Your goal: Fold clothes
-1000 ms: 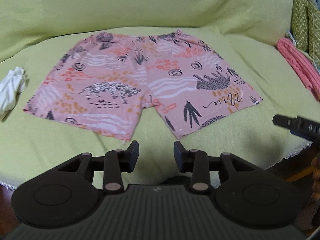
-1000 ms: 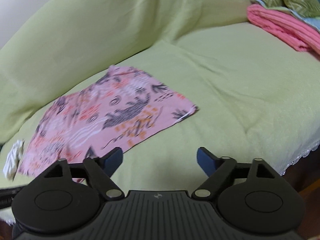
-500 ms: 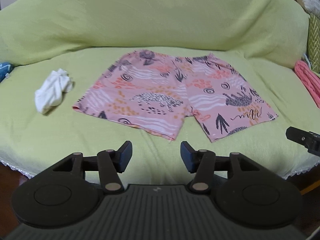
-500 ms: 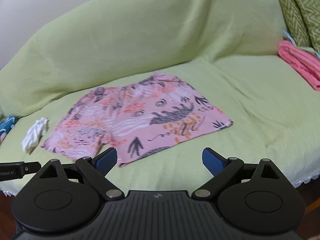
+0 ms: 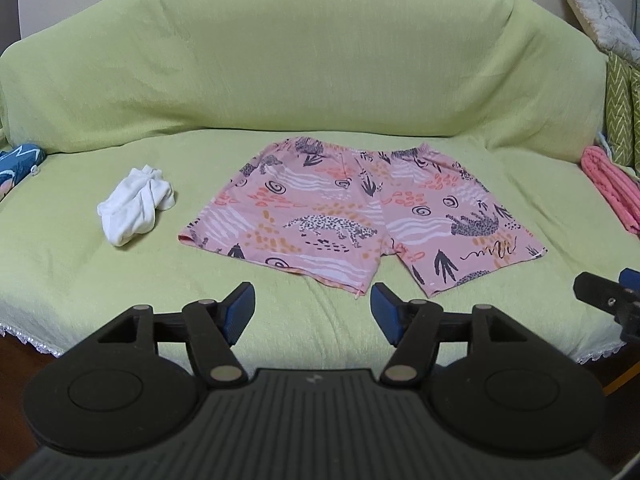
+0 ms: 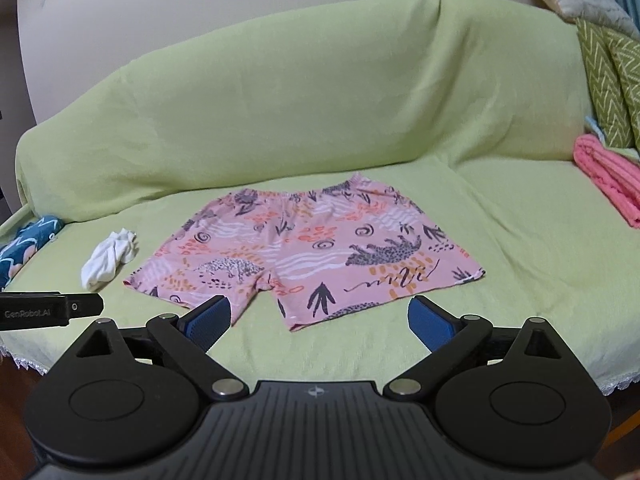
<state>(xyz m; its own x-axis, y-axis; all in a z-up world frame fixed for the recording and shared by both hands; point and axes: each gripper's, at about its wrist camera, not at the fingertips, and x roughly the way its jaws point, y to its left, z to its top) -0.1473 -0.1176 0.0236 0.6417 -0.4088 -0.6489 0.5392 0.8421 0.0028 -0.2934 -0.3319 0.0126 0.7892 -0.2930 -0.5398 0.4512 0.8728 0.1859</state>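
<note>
The left gripper hangs with its jaws spread wide, holding and touching nothing; the right gripper is spread wider still, equally empty; both hover off the front edge of the green-covered sofa; the pink patterned shorts lie flat and unfolded mid-seat, waistband toward the backrest; a white crumpled cloth sits just left of them.
</note>
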